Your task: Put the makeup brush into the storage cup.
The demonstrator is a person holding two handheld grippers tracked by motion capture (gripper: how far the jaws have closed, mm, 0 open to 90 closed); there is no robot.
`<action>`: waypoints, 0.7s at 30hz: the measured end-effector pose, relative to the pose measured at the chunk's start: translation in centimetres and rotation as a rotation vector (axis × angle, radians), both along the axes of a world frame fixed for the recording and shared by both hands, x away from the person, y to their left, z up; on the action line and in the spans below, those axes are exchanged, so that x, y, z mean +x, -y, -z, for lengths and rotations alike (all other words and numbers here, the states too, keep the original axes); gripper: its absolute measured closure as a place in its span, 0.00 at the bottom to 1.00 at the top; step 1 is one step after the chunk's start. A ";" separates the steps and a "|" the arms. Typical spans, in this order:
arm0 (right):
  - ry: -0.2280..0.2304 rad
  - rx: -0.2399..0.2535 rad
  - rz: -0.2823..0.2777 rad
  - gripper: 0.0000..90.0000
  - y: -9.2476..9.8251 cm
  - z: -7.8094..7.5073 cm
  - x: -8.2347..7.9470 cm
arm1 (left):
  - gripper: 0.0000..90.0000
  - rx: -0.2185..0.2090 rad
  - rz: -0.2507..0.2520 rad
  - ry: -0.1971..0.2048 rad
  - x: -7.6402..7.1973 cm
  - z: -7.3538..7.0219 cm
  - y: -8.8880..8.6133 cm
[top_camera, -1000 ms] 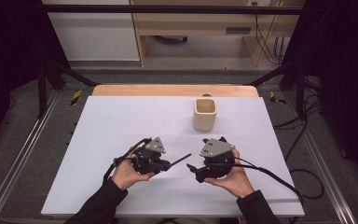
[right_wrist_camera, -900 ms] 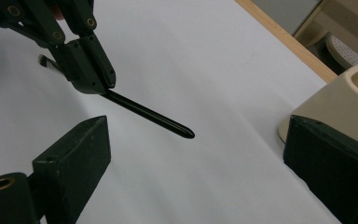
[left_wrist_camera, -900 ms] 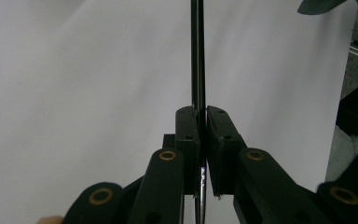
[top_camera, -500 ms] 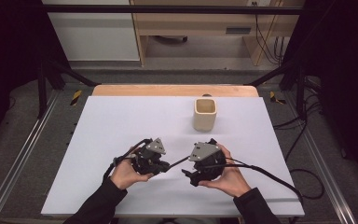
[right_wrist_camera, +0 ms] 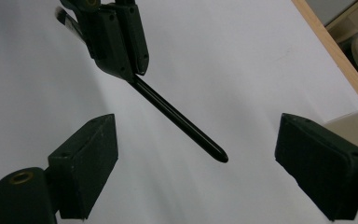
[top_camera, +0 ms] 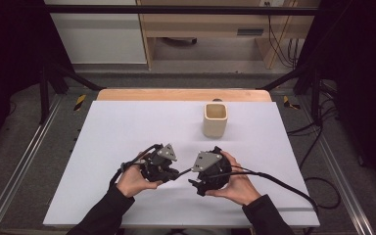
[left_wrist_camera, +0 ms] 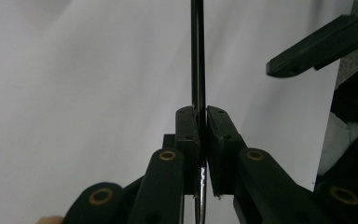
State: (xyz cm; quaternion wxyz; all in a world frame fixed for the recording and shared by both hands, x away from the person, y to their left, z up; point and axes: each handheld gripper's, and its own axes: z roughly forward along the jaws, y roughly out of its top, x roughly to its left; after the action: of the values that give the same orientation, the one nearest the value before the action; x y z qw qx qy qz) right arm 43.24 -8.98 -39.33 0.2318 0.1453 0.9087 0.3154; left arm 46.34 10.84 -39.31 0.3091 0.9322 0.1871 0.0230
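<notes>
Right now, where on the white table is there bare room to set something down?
The white table is bare left of the beige square cup and along its far left edge. It is crowded near the front, where the left gripper holds a thin black pen toward the right gripper.

Pen [right_wrist_camera: 182, 120]: glossy black, smooth, looks plastic. Left gripper [left_wrist_camera: 201, 135] pads: matt black plastic, brass-coloured rivets. Table [top_camera: 127, 127]: matt white top, wooden edge. Cup [top_camera: 215, 119]: matt beige.
</notes>
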 end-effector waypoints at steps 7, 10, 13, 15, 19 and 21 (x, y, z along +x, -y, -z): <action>0.022 -0.039 -0.025 0.22 -0.1 0.1 -0.1 | 0.93 0.012 0.017 -0.008 -0.1 -0.1 0.6; 0.025 -0.061 -0.049 0.25 -0.2 0.4 -0.1 | 0.93 0.013 0.016 -0.012 -0.1 0.0 0.7; 0.025 -0.087 -0.062 0.28 -0.5 0.8 -0.1 | 0.93 0.019 0.017 -0.020 0.0 -0.1 0.7; 0.028 -0.097 -0.076 0.32 -0.6 0.9 0.0 | 0.93 0.018 0.015 -0.018 0.0 -0.2 0.7; 0.038 -0.110 -0.093 0.37 -0.9 1.0 0.0 | 0.93 0.011 0.021 -0.014 0.0 -0.6 0.9; 0.039 -0.111 -0.100 0.39 -1.0 1.0 0.0 | 0.93 0.009 0.020 -0.013 -0.1 -0.9 1.1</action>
State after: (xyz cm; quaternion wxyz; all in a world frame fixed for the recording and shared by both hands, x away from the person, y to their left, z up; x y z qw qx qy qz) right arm 43.23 -7.97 -40.37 0.2410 0.0803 0.9261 0.2788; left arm 46.28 9.76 -38.40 0.3040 0.9355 0.1794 0.0149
